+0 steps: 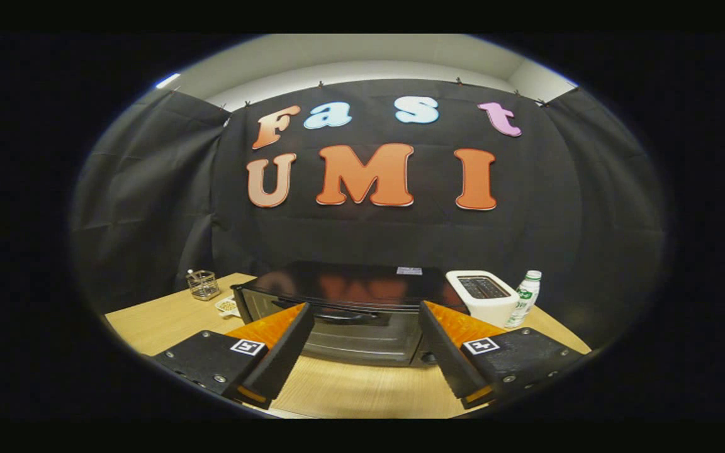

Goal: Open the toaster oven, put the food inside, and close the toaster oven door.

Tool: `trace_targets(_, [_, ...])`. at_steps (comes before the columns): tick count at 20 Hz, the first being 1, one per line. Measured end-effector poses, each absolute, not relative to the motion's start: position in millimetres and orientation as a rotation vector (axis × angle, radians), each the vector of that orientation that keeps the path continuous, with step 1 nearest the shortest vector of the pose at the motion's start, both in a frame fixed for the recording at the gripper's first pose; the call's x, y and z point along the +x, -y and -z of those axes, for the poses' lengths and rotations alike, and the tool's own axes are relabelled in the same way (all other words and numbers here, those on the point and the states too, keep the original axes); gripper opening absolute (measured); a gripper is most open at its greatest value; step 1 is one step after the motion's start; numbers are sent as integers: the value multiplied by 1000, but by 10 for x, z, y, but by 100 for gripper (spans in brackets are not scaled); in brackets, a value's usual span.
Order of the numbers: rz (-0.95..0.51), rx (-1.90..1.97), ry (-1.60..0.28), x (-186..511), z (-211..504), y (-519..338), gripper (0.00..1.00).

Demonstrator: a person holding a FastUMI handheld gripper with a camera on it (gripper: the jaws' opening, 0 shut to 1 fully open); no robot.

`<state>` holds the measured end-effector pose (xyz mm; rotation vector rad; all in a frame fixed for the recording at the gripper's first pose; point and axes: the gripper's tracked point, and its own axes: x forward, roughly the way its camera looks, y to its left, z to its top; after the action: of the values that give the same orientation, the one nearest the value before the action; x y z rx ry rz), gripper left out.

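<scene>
A black toaster oven [350, 314] stands on the wooden table [161, 321] just ahead of my fingers, its glass door shut and its handle [343, 316] running across the top of the door. My gripper [365, 327] is open, held a little above the table, with the oven's door showing between the two fingers and nothing held. A small white dish of food [227, 306] lies on the table just left of the oven, beyond the left finger.
A wire basket [202, 284] stands at the table's back left corner. To the right of the oven are a white toaster [483, 297] and a small white bottle with a green label [523, 299]. Bare tabletop lies under the fingers.
</scene>
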<state>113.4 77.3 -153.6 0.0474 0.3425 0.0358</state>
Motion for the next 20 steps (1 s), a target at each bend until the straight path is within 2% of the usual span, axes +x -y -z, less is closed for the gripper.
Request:
trace_targets(6, [1, 81, -319, 1668, 1699, -977, 98])
trace_targets(10, [16, 89, -374, 1755, 1978, -1059, 99])
trace_targets(12, [25, 56, -343, 1774, 1971, -1039, 100])
trace_targets(16, [-9, 97, -304, 1640, 1921, -1087, 94])
trace_targets(20, [-37, 124, -307, 1494, 1922, -1091, 85])
